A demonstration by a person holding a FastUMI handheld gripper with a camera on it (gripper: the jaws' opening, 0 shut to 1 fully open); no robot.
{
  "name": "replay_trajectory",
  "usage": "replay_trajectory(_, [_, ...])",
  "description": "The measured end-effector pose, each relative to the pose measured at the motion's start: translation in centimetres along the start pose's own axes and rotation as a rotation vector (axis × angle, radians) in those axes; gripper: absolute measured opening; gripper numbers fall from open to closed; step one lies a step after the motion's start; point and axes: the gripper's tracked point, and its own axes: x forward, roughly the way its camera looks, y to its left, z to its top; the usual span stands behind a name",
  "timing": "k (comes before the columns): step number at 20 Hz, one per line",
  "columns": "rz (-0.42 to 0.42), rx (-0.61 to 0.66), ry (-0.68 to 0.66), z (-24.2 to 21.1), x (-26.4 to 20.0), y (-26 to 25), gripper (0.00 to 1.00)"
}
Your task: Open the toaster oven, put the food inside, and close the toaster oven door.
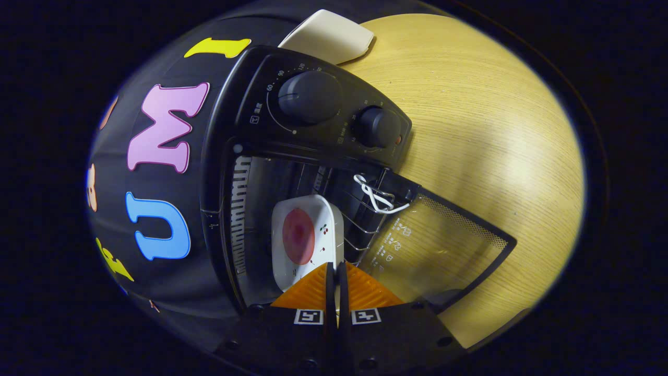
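Observation:
A black toaster oven (318, 136) with two knobs stands on the wooden table, and its glass door (443, 245) hangs open, swung down over the tabletop. A white square plate (323, 214) carrying a round red slice of food (298, 236) sits inside the oven cavity, over the wire rack (362, 227). My gripper (336, 265) is at the oven's mouth. Its two fingers are pressed together on the plate's near rim, and a thin white strip of that rim shows between them.
A white cord loop (373, 196) hangs on the rack near the door hinge. A second pale dish (329, 36) lies on the table (496, 130) behind the oven. The booth's black cloth wall is on the oven's other side.

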Motion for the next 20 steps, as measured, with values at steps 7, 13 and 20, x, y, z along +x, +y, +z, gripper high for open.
replay_trajectory(7, [0.087,0.014,-0.056,0.6,1.9,2.1,0.08])
replay_trajectory(13, [0.128,-0.067,-0.019,-0.4,1.0,2.2,0.17])
replay_trajectory(20, [0.147,-0.216,0.107,-3.5,-2.5,0.5,0.97])
